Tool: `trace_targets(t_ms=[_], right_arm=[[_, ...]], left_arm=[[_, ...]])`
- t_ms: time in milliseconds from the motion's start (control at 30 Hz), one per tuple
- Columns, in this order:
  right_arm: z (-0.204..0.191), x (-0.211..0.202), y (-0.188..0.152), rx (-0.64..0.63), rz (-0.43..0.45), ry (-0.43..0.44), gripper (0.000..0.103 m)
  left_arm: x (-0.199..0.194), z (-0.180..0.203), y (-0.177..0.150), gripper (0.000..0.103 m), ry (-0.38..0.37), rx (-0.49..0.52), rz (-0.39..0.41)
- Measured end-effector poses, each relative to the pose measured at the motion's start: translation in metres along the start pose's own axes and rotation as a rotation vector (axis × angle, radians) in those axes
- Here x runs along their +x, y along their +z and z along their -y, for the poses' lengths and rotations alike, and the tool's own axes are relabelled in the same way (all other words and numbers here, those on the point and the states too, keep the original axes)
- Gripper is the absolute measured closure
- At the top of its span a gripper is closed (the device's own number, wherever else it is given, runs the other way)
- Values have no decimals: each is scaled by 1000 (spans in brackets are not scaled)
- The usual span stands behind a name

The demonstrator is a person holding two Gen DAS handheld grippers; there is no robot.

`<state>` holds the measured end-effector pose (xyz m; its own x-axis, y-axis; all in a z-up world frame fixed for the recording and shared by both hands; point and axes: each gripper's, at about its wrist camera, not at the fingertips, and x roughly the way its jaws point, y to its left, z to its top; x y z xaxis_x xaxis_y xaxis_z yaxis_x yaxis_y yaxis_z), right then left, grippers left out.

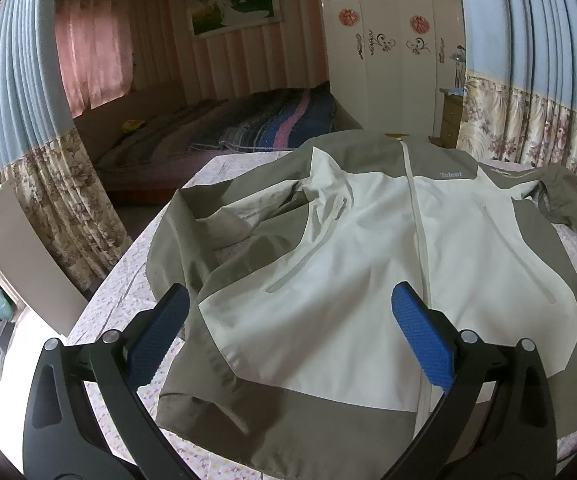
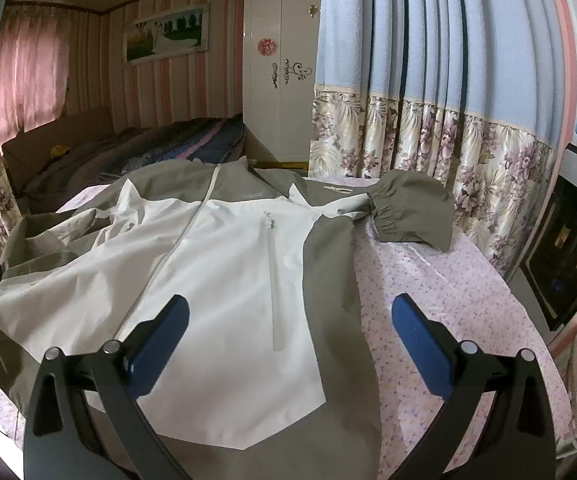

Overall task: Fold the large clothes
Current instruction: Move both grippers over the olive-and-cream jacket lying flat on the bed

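A white and olive jacket (image 1: pixel 368 264) lies spread, front up, on the desk (image 2: pixel 448 300). The left hand-held gripper (image 1: pixel 290 332) and right hand-held gripper (image 2: pixel 290 332) hover above it. Both are spread wide and hold nothing.

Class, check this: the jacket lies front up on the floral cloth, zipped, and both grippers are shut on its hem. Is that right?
Not quite. Both wrist views show the left gripper and right gripper open, holding nothing, above the jacket. It does lie front up, zipped, on the floral cloth.

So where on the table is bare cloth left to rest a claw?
Mostly on the right: the floral tablecloth between the jacket, its cuff and the curtain. A narrow strip lies beside the left sleeve. The centre is covered.
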<state>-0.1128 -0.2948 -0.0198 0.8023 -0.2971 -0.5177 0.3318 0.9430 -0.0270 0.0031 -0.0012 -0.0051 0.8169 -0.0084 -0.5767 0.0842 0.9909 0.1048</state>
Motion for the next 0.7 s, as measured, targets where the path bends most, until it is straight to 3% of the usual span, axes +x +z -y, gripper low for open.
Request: trace_targets(t_ms=[167, 433, 567, 700], right_arm=[[2, 2, 0, -3, 8, 8, 2], [9, 11, 10, 26, 32, 24, 2], [21, 20, 17, 29, 43, 3, 2], [34, 29, 27, 43, 31, 30, 2]], left_arm=[[13, 2, 1, 3, -15, 0, -15], [22, 8, 3, 3, 54, 65, -19], [31, 1, 10, 3, 8, 36, -36], [38, -9, 22, 3, -38, -44, 9]])
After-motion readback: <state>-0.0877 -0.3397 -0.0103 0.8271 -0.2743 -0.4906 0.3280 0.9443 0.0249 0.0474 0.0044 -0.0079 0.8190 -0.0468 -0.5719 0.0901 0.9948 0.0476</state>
